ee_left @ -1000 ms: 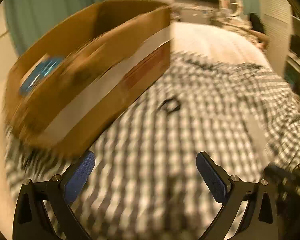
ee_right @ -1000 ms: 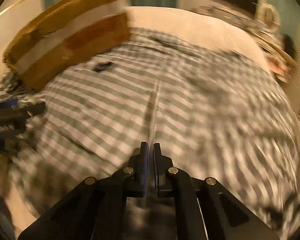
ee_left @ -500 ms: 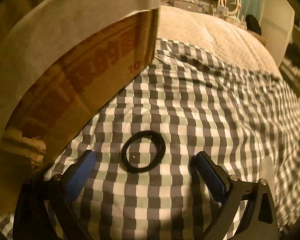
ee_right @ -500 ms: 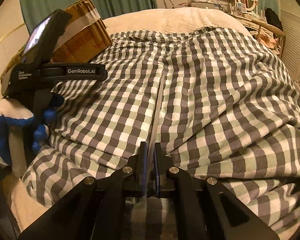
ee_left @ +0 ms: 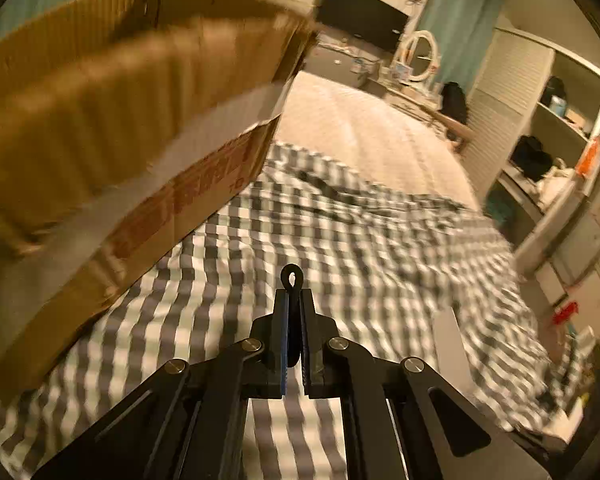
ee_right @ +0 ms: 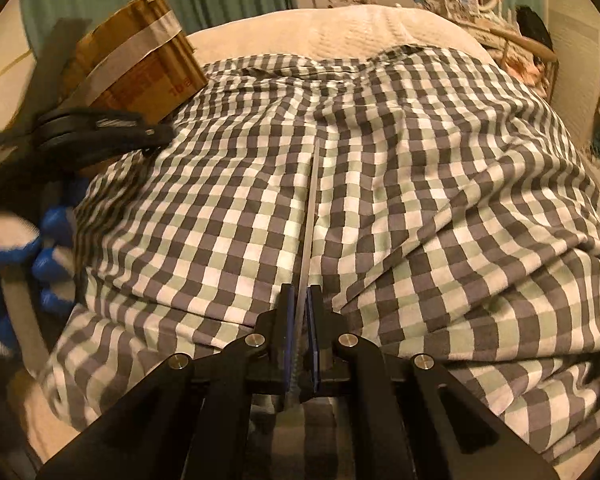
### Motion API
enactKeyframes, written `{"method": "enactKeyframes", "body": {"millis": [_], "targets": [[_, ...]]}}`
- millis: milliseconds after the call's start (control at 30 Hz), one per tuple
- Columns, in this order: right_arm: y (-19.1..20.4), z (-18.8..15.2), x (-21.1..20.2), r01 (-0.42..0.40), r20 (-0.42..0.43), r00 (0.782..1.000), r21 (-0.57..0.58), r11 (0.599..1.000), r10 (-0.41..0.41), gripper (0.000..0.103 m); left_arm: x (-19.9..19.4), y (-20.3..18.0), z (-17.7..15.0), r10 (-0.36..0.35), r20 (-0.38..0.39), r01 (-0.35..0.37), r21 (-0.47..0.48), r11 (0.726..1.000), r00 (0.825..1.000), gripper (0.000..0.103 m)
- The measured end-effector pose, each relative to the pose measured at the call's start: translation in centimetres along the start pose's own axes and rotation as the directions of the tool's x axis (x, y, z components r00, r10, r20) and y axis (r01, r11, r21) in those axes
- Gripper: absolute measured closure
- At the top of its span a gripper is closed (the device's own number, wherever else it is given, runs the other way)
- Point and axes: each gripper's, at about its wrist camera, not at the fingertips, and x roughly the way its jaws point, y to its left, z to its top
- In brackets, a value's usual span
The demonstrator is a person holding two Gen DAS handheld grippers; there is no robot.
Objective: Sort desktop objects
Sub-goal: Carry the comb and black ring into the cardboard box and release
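My left gripper [ee_left: 294, 300] is shut on a black ring [ee_left: 292, 276], squeezed flat so a small loop sticks out past the fingertips, held above the checked cloth [ee_left: 360, 240]. A brown cardboard box [ee_left: 112, 128] with white tape looms close at the left. My right gripper [ee_right: 302, 300] is shut on a thin flat white strip [ee_right: 311, 208], seen edge-on, pointing out over the cloth [ee_right: 420, 184]. In the right wrist view the left gripper's body [ee_right: 96, 130] and the gloved hand [ee_right: 16, 240] are at the left, next to the box [ee_right: 140, 68].
The checked cloth covers a bed with a cream quilt [ee_left: 372, 132] beyond it. Shelves [ee_left: 548, 136] and a white cabinet stand at the right, a desk with a round mirror [ee_left: 418, 56] at the back. A pale flat strip [ee_left: 452, 352] shows at the lower right.
My left gripper has closed on the black ring that lay between its open fingers and lifted it off the cloth. The right gripper stays shut on the strip.
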Motion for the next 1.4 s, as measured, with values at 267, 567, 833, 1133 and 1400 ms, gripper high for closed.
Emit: {"method": "enactKeyframes", "body": {"millis": [267, 567, 833, 1133, 1400], "targets": [[1.6, 0.2, -5.4, -0.05, 0.062, 0.997, 0.075, 0.996, 0.045, 0.099, -5.5, 1.0, -1.6, 0.008, -0.026, -0.009, -0.029, 1.0, 1.0, 0.098], [3.4, 1.8, -10.6, -0.086, 0.11, 0.991, 0.076, 0.993, 0.078, 0.1, -14.3, 0.4, -2.2, 0.004, 0.027, -0.003, -0.012, 1.0, 1.0, 0.098], [11.0, 8.4, -15.5, -0.134, 0.208, 0.964, -0.151, 0.979, 0.164, 0.1, -20.5, 3.5, 5.2, 0.017, 0.185, -0.013, -0.02, 1.0, 0.983, 0.098], [18.6, 18.3, -16.0, -0.214, 0.255, 0.924, -0.276, 0.937, 0.286, 0.1, -18.0, 9.2, 14.6, 0.2, 0.189, -0.196, -0.041, 0.98, 0.961, 0.098], [24.7, 25.3, -8.8, -0.184, 0.191, 0.952, -0.266, 0.946, 0.239, 0.087, -14.0, 11.7, 13.8, 0.288, 0.068, -0.294, 0.101, 0.95, 0.955, 0.012]]}}
